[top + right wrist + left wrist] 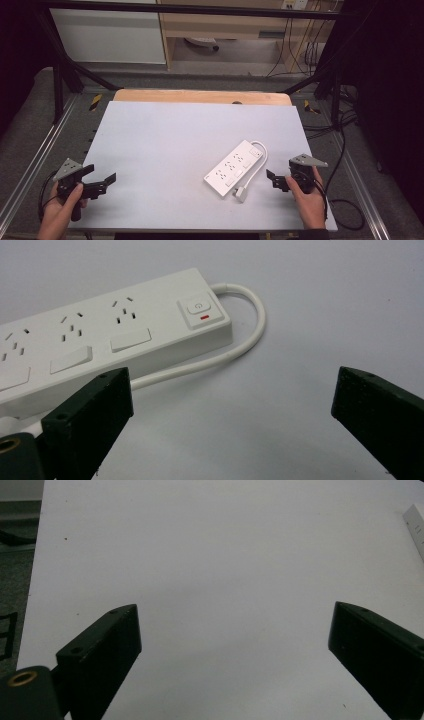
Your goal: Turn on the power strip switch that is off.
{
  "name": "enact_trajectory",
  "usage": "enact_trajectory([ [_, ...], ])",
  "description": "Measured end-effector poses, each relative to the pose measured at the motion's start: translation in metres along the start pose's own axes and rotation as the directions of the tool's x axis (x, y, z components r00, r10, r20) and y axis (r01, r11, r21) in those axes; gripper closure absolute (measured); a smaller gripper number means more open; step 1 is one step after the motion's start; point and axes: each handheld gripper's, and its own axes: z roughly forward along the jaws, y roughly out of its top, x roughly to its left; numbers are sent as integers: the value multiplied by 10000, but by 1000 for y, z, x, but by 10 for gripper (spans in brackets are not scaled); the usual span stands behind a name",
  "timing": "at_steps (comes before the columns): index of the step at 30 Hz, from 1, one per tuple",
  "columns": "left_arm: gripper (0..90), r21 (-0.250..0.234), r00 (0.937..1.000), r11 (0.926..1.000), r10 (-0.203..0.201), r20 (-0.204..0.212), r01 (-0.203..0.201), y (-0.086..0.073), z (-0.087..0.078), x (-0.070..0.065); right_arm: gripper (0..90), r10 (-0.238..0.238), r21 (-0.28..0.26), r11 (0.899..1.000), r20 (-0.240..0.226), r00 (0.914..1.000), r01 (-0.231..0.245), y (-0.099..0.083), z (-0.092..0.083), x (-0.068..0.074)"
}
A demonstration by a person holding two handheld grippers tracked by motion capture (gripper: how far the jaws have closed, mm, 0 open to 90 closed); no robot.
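A white power strip (233, 168) lies at an angle on the right half of the pale board (160, 135). Its white cable (260, 159) loops around the far end and runs back to a plug (241, 194) near the front. In the right gripper view the strip (100, 335) shows several sockets and a switch (199, 310) with a red mark. My right gripper (274, 181) is just right of the plug, open and holding nothing (232, 395). My left gripper (101, 178) is open over the front left of the board (235, 630), far from the strip.
A wooden tabletop edge (200, 96) shows behind the board. Metal frame rails (35, 155) run along both sides. Black cables (345, 150) trail on the floor at the right. A corner of the strip (416, 526) sits at the right edge of the left gripper view.
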Motion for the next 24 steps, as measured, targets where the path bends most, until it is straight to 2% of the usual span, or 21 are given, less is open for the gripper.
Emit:
enact_trajectory([
  [6,68,-11,10000,10000,-7,6,7,0,0,0,36,144,-141,9998,-5,9999,-144,2,-4,0],
  [24,68,14,10000,10000,39,10,-39,0,0,0,28,103,-684,9976,-264,9996,-120,8,-10,4],
])
